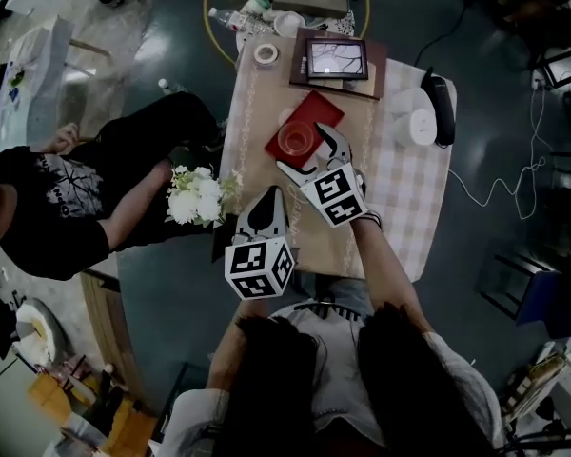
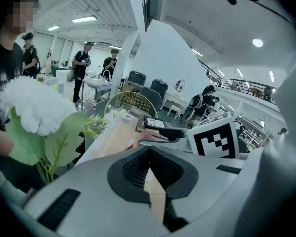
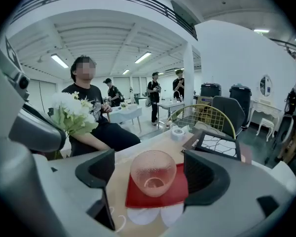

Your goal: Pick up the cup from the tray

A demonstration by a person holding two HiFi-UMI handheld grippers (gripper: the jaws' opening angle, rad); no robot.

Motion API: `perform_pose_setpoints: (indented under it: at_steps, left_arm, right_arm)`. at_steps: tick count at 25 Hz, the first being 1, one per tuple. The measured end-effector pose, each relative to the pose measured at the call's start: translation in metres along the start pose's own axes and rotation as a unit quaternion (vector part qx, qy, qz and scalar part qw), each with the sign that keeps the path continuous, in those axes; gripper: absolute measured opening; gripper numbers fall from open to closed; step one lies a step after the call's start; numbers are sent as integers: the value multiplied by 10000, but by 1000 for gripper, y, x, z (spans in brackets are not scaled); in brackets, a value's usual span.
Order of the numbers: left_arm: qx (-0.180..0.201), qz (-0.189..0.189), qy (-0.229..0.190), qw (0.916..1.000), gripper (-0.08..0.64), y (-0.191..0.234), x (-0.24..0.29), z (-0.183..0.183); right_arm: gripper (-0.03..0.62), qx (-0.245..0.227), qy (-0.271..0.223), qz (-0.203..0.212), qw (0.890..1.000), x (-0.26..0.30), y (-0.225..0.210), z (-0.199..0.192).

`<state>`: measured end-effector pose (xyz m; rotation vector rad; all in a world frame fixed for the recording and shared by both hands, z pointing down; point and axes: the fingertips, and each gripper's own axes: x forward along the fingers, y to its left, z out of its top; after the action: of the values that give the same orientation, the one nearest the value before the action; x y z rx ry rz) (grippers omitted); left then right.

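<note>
One dimpled, translucent pink cup (image 3: 153, 172) sits on one flat red tray (image 3: 180, 194), between the wide jaws of my right tool (image 3: 149, 177); my left tool (image 2: 149, 174) is closed

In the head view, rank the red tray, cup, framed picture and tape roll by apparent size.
Largest: red tray and framed picture, too alike to rank.
Next: cup.
Smallest: tape roll.

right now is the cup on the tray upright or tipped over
Upright: the cup stands on its base on the red tray, its round mouth facing up.
</note>
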<state>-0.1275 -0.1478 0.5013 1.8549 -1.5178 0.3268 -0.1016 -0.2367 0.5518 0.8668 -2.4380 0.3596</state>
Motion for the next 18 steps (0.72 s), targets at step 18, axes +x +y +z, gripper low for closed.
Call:
perform_pose_setpoints:
  at_steps: [18]
  left_arm:
    - [-141, 304, 269, 9991, 8, 15, 14, -15]
  right_arm:
    - [417, -286, 535, 155, 9980, 51, -9, -33]
